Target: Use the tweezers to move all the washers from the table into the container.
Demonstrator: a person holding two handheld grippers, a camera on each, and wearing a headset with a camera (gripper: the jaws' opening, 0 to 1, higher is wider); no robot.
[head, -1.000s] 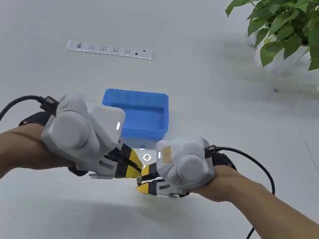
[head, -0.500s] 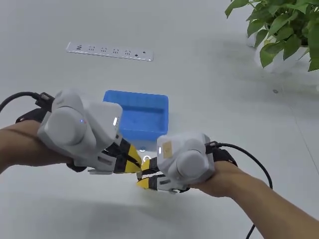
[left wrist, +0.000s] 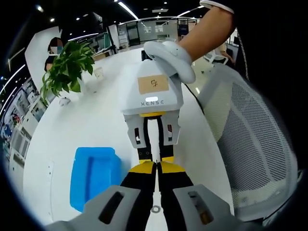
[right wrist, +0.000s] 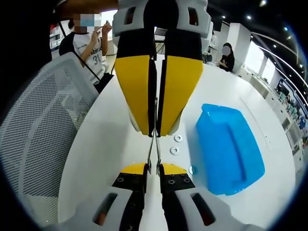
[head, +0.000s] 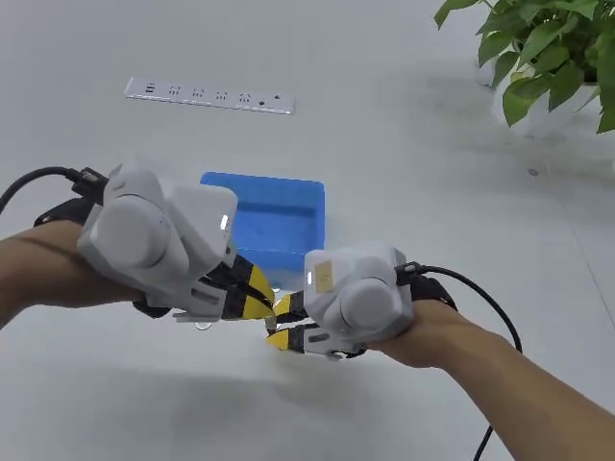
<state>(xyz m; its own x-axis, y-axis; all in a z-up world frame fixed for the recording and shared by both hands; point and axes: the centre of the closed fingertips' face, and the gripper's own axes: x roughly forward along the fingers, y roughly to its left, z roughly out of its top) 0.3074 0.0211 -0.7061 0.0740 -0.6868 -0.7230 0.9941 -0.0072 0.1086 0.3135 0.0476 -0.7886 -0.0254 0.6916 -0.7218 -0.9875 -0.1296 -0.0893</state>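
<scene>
Yellow-padded and black-backed, the left tongs (left wrist: 155, 167) are clenched on a pair of thin metal tweezers (right wrist: 153, 144), pads pressed flat against the joined end. The right tongs (right wrist: 154, 169) point straight back at them, tip to tip, so the tweezers bridge the short gap between the two. The tweezers' two legs spread slightly as they reach the right tongs and run in between those pads, which stand very close on either side. The legs are so fine in the right gripper view that I cannot tell whether the pads pinch them or merely flank them. In the head view both tongs sit low over the plain white tabletop (head: 404, 144).

Small round steel washers lie on the tabletop near the tweezers. One washer (right wrist: 178, 138) and a second washer (right wrist: 174, 150) lie close together just to one side of the legs. A third washer (right wrist: 192, 169) lies just beside the near wall of a shallow rectangular blue plastic container (head: 274, 206). The container stands just beyond the tongs in the head view.

Farther off, a long white power strip (head: 207, 96) lies flat behind the container. A leafy green potted plant (head: 538, 48) stands at the far right, and a white mesh chair back (right wrist: 38, 130) stands beside the tabletop's edge.
</scene>
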